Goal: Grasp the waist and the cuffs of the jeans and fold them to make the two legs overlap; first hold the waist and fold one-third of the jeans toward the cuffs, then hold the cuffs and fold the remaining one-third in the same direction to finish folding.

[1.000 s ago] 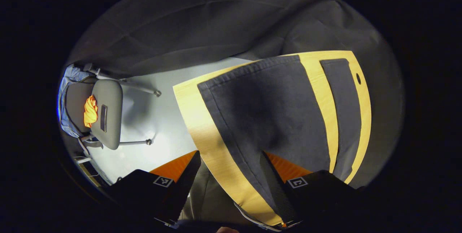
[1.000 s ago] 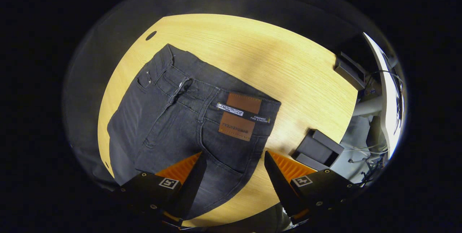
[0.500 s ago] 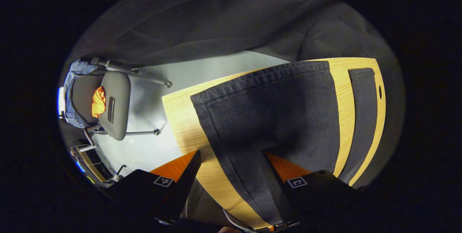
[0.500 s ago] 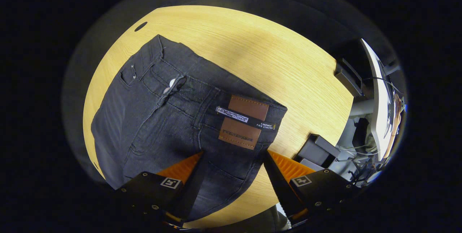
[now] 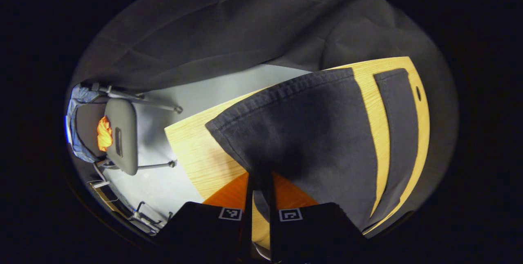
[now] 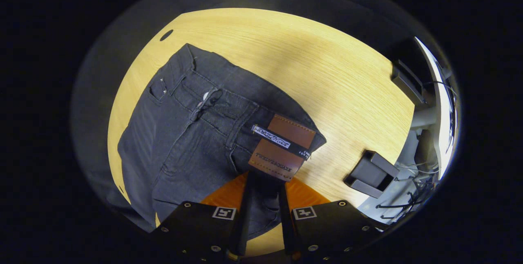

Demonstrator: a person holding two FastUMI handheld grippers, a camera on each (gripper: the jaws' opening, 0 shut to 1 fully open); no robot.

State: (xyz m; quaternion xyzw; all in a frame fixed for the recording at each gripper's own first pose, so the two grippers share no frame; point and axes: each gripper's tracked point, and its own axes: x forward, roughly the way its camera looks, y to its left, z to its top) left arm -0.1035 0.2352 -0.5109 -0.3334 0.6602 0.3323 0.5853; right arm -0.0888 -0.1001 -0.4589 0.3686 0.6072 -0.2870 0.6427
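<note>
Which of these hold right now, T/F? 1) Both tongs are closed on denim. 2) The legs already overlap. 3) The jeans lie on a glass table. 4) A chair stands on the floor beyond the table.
1) True: the left tongs pinch a cuff and the right tongs pinch the waist of the jeans.
2) False: the near leg and far leg lie apart, with bare table between them.
3) False: the table is light wood.
4) True: a grey chair stands there.

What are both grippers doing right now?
Left gripper: shut on the dark grey denim jeans near the cuff.
Right gripper: shut on the jeans' waist.
</note>
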